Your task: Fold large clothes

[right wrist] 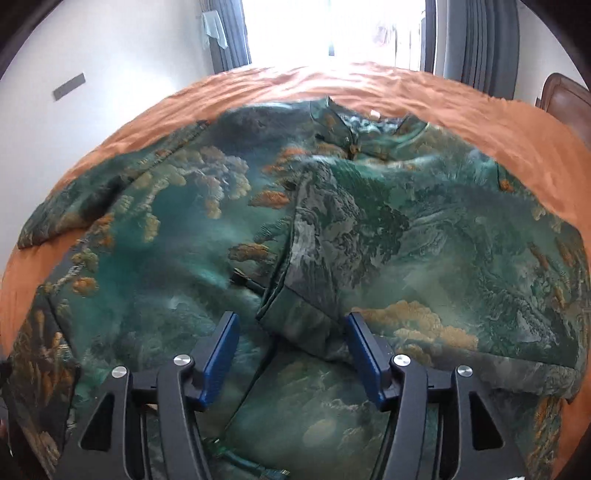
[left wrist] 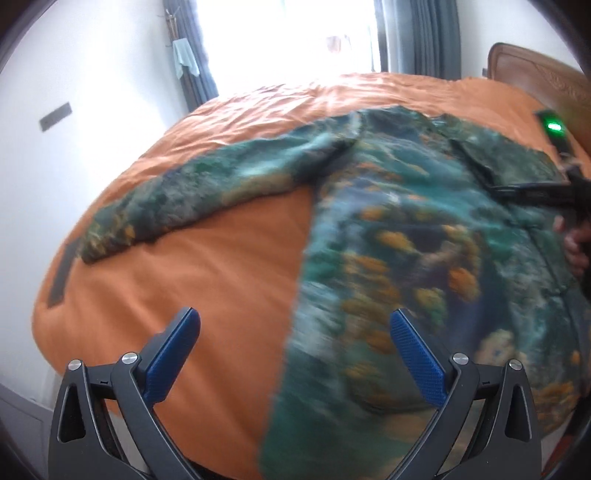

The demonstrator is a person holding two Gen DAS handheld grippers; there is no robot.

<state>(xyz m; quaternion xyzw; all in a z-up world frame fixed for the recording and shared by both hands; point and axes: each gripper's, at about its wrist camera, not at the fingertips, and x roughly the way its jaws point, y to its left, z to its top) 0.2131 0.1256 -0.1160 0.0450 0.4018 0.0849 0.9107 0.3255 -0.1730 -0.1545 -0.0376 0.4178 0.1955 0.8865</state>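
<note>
One robe (right wrist: 332,229), collar toward window (right wrist: 332,29)

One patterned garment (right wrist: 332,221), one orange bed (left wrist: 221,266), two grippers, left (left wrist: 295,332) and right (right wrist: 291,332).

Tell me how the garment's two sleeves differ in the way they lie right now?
The left sleeve stretches straight out sideways, lying flat on the orange bed cover. The right sleeve is folded inward across the garment's front, its cuff ending between the pads of the open right claw, which do not press on it. One rests on the cover, the other on the garment itself. Both share the same green landscape print with orange clouds.
</note>
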